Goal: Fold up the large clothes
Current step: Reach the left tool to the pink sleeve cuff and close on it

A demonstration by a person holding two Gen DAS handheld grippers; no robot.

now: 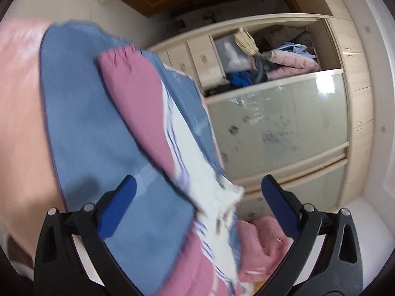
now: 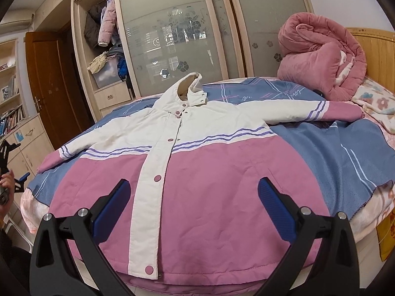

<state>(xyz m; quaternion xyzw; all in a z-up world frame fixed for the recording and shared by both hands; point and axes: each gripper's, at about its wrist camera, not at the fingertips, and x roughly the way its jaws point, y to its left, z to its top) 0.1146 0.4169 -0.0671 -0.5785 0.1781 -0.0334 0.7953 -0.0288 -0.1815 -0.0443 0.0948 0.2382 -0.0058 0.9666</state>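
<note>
On the blue bedspread the jacket lies face-up, hood away, hem nearest; writing unreadable; right gripper and left gripper both spread, empty

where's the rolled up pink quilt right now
In the right wrist view the rolled pink quilt sits at the far right end of the bed, against the wooden headboard, beyond the jacket's right sleeve.
</note>
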